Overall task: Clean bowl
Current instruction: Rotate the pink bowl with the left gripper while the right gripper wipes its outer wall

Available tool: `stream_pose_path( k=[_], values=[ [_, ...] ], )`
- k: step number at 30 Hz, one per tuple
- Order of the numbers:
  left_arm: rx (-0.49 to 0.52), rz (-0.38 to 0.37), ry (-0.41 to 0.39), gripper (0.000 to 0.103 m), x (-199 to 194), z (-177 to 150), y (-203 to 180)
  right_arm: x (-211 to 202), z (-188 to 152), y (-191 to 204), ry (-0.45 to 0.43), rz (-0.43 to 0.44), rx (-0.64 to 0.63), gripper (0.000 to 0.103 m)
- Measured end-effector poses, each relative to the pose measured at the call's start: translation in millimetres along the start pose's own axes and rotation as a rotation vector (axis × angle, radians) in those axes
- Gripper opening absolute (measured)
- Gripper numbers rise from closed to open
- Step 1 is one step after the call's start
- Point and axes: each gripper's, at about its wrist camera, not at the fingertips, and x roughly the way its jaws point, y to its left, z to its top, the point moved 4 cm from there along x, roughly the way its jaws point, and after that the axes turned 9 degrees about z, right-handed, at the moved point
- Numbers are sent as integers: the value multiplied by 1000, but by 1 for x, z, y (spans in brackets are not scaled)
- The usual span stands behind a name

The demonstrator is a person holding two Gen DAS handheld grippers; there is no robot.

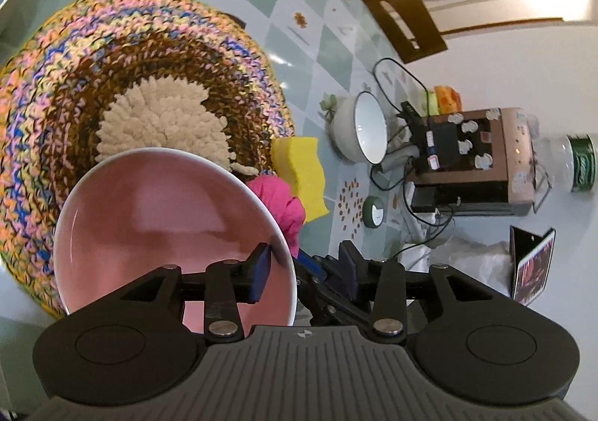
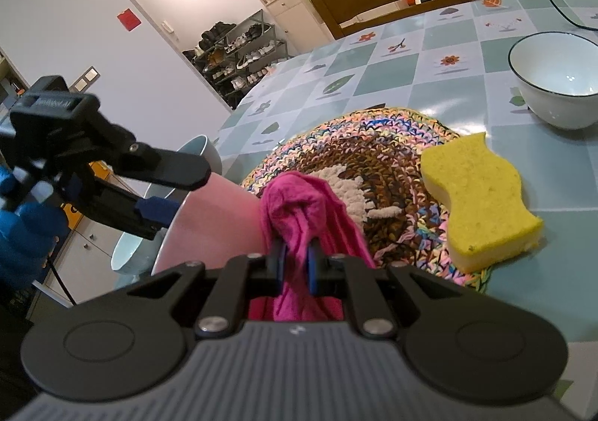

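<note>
Checkered table (image 2: 429, 58): right tool (image 2: 295, 264) clamps pink cloth (image 2: 302, 204).

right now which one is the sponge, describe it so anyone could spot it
Start at the round multicoloured crocheted mat on the checked tablecloth. At its edge, toward the white bowl, lies the sponge: a thick yellow wavy-edged block, unlike the crumpled pink cloth nearby.

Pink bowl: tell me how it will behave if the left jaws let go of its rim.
The pink bowl looks glazed and glossy, so probably slippery and breakable. It stands tilted on edge against the woven mat, so it would likely drop flat or roll. The left gripper straddles its rim loosely, jaws apart.
</note>
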Motion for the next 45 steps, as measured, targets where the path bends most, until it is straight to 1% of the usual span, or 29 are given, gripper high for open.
stream_pose_path(
  k=[5, 7, 15, 20, 22, 24, 26, 27, 35, 38, 45],
  values=[
    [-28, 38, 18, 41, 1, 5, -3, -1, -1, 0, 0, -1, -3, 12],
    [-37, 66, 14, 41, 1, 9, -4, -1, -1, 0, -1, -1, -4, 12],
    [-78, 140, 44, 41, 8, 20, 6, -3, -4, 1, -1, 1, -7, 12],
    [-94, 170, 60, 41, 15, 22, 14, -4, -5, 2, -4, 1, -7, 12],
    [-106, 175, 71, 39, 20, 21, 18, -4, -6, 2, -5, 1, -8, 12],
    [-130, 150, 79, 37, 23, 19, 23, -4, -5, 2, -5, 1, -9, 12],
    [-139, 113, 78, 24, 24, 17, 24, -4, -6, 2, -4, 1, -8, 12],
    [-133, 98, 75, 20, 23, 16, 22, -4, -6, 3, -4, 1, -7, 12],
    [17, 86, 24, 19, 16, 6, 5, -7, -6, 4, -11, 3, -2, 12],
    [68, 69, -3, 15, 13, 6, -4, -12, -3, 6, -37, 0, -1, 12],
    [137, 24, -52, 15, 10, 18, -28, -27, 14, 7, -97, -22, -21, 12]
  ],
)
